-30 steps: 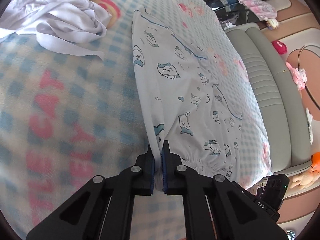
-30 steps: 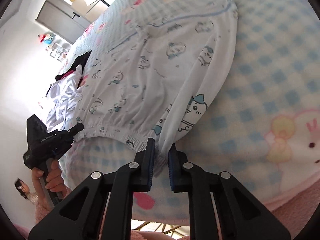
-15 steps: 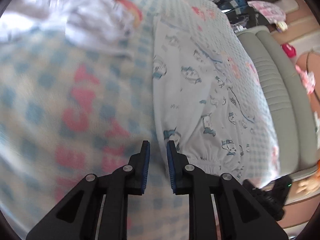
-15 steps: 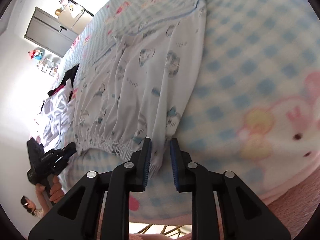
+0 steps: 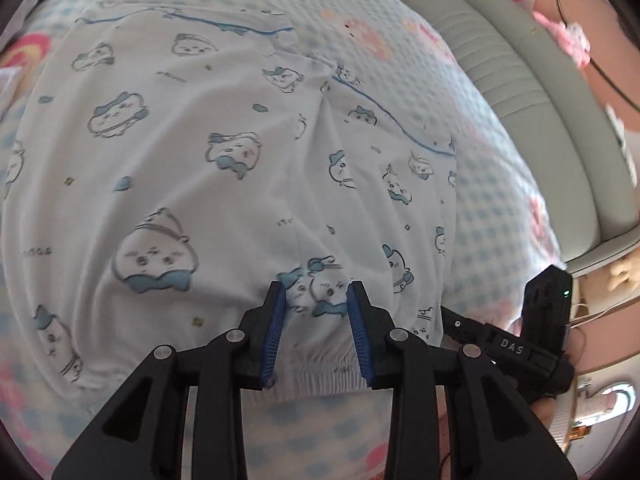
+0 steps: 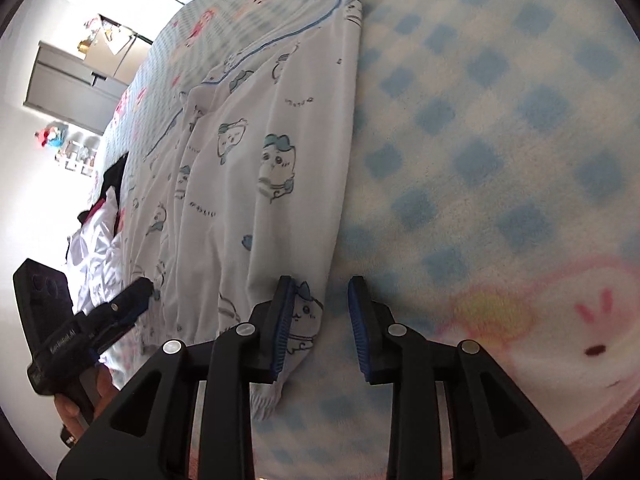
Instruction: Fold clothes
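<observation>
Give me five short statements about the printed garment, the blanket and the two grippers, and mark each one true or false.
1. The printed garment lies spread on a checked blanket. True.
2. The left gripper is clamped shut on the waistband. False: its jaws stand apart over the cloth; they have just been opening.
3. The right gripper stands at the garment's side edge, jaws apart. True.
4. The garment is plain white. False: it carries small cartoon animals and blue piping.
5. A white garment lies beyond the printed one. True.

Left gripper (image 5: 316, 296) and right gripper (image 6: 319, 291): fingers parted, just been opening, pointing steeply down, gripping nothing.
</observation>
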A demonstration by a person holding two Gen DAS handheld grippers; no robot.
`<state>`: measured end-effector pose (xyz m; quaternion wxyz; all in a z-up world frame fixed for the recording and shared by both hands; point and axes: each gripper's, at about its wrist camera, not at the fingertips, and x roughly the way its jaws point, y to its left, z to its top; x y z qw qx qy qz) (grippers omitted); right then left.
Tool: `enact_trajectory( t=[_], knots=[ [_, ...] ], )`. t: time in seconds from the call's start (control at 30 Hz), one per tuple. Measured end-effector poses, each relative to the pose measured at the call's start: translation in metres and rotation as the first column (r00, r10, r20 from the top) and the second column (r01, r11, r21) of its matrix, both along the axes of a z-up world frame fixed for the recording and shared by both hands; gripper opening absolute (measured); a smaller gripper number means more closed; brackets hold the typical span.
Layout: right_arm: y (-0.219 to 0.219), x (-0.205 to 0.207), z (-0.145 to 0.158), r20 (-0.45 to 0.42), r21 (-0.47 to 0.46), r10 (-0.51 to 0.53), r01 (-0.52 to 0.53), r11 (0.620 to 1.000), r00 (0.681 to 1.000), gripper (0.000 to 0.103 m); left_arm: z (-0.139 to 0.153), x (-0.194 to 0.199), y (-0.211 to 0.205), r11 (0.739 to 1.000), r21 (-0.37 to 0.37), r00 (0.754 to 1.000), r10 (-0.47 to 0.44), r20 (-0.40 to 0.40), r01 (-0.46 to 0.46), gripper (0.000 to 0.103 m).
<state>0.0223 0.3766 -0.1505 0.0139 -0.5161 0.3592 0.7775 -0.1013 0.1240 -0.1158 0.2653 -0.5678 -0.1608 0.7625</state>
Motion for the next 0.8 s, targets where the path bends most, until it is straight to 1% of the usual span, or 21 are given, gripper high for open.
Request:
enact_trajectory(
  t=[0.03, 0.07, 0.13, 0.23, 0.37, 0.47, 0.5, 0.53, 0.57, 0.63, 0.67, 0.7, 0.73, 0.8],
  knots=[
    [0.001, -0.001, -0.002, -0.015, -0.016, -0.002, 0.002, 1.0, 1.0, 0.03, -0.003, 0.0, 0.002, 1.0, -0.008, 1.0, -0.003, 0.005, 0.003, 0.034],
    [0.001, -0.002, -0.003, -0.027, -0.026, 0.001, -0.002, 1.0, 1.0, 0.027, -0.007, -0.002, 0.004, 1.0, -0.02, 1.0, -0.003, 0.015, 0.004, 0.035],
    [-0.001, -0.004, -0.001, -0.042, -0.018, 0.037, -0.038, 0.999, 0.998, 0.013, -0.015, -0.002, 0.006, 0.999, -0.04, 0.999, -0.004, 0.036, 0.005, 0.035],
    [-0.006, -0.004, 0.007, -0.053, 0.034, 0.073, -0.071, 0.997, 0.996, 0.005, -0.019, 0.001, 0.001, 0.999, -0.036, 0.999, -0.002, 0.054, 0.004, 0.036],
    [-0.015, 0.002, 0.023, -0.046, 0.172, 0.094, -0.085, 0.981, 0.994, 0.002, -0.014, 0.001, -0.004, 0.999, -0.032, 0.999, -0.007, 0.053, 0.008, 0.039],
    [-0.009, 0.012, 0.033, -0.038, 0.217, 0.051, -0.042, 0.975, 0.998, 0.002, -0.004, 0.004, -0.006, 0.996, -0.084, 0.999, -0.019, 0.036, 0.022, 0.039],
    [-0.005, 0.017, 0.037, -0.032, 0.249, 0.032, -0.023, 0.968, 0.999, 0.002, 0.002, 0.008, -0.01, 0.996, -0.091, 1.0, -0.011, 0.025, 0.013, 0.04],
    [0.003, 0.023, 0.039, -0.025, 0.267, 0.007, 0.0, 0.964, 1.0, 0.002, 0.005, 0.013, -0.014, 0.997, -0.076, 1.0, 0.002, 0.013, -0.001, 0.04],
    [0.01, 0.027, 0.039, -0.023, 0.243, -0.008, 0.014, 0.97, 1.0, 0.002, 0.008, 0.017, -0.018, 0.999, -0.052, 1.0, 0.015, 0.003, -0.015, 0.044],
    [0.026, 0.032, 0.035, -0.058, 0.097, -0.006, 0.012, 0.995, 0.998, 0.004, 0.008, 0.021, -0.019, 1.0, -0.015, 1.0, 0.014, -0.005, -0.014, 0.045],
    [0.031, 0.032, 0.034, -0.076, 0.044, -0.01, 0.013, 0.999, 0.997, 0.004, 0.006, 0.022, -0.019, 1.0, -0.013, 1.0, 0.006, -0.005, -0.006, 0.045],
    [0.03, 0.03, 0.034, -0.082, 0.022, -0.003, 0.005, 1.0, 0.997, 0.008, 0.004, 0.021, -0.018, 1.0, -0.026, 1.0, 0.007, -0.003, -0.007, 0.045],
    [0.028, 0.027, 0.034, -0.087, 0.01, 0.002, -0.001, 1.0, 0.996, 0.022, 0.003, 0.02, -0.017, 0.999, -0.04, 1.0, 0.014, 0.0, -0.014, 0.045],
    [0.023, 0.018, 0.034, -0.09, 0.011, 0.008, -0.007, 1.0, 0.996, 0.038, 0.003, 0.018, -0.017, 1.0, -0.022, 1.0, 0.015, 0.01, -0.015, 0.045]
  ],
)
